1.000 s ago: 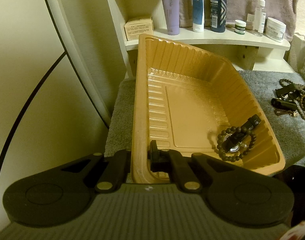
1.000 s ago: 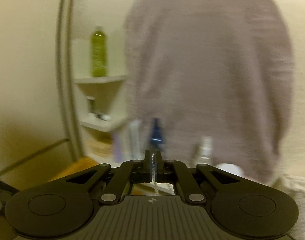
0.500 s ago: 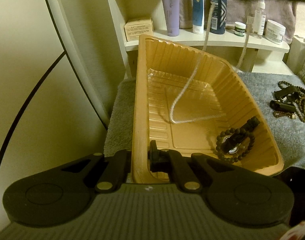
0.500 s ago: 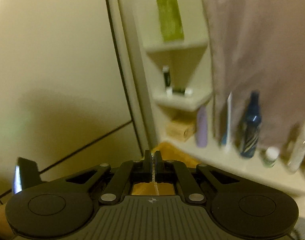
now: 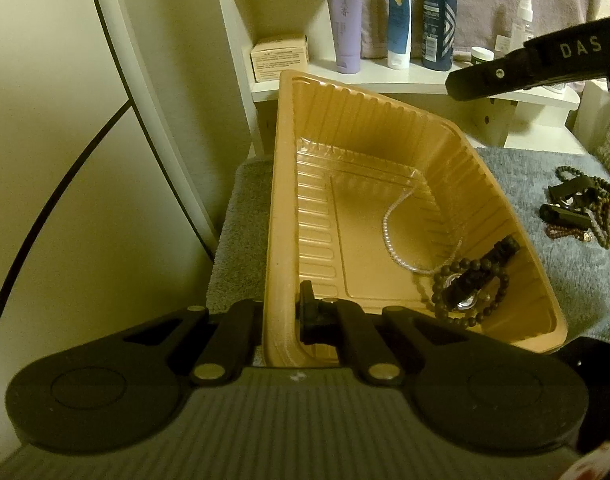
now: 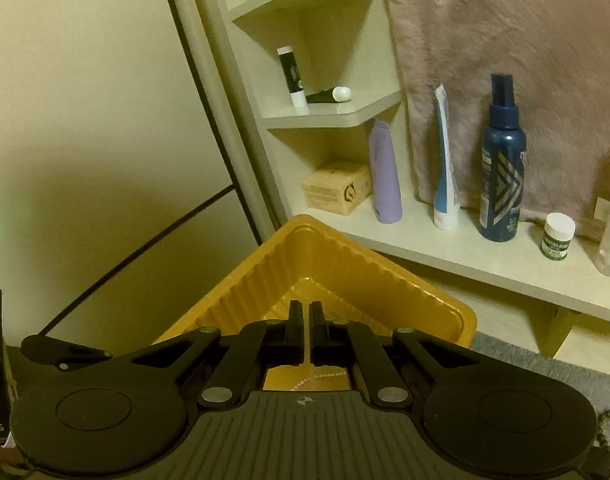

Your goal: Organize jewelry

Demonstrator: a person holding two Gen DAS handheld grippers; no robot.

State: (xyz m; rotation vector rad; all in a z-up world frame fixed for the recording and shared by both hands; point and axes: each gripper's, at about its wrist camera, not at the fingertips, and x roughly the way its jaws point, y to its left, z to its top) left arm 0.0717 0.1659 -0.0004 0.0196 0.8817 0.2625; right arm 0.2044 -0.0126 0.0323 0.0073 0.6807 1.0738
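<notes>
Nearest us in the left wrist view, our left gripper [image 5: 279,314] is clamped on the near rim of the tray [image 5: 283,184], one finger outside the wall and one inside. The tray is thin, glossy amber plastic, rectangular, with ribbed walls and a flat raised panel in its floor. In its near right corner lies a bracelet of matte dark round beads [image 5: 471,290] looped around a black piece we cannot identify. Beside it a pearl strand [image 5: 393,240] of small pale beads curves across the floor and climbs the far right wall. The tray rests on a nubby grey towel [image 5: 577,264], where a tangle of brown bead strings [image 5: 585,208] lies well apart to the right.

Only this view shows our right gripper from outside, a black bar above the tray's far corner.

In the right wrist view, the right gripper [image 6: 305,316] has its fingers drawn together on the pale strand, which hangs into the tray below. Beyond stands a smooth cream shelf [image 6: 465,256] with a lilac tube [image 6: 385,176], a navy spray bottle [image 6: 501,172] and a fuzzy mauve cloth [image 6: 505,40].
</notes>
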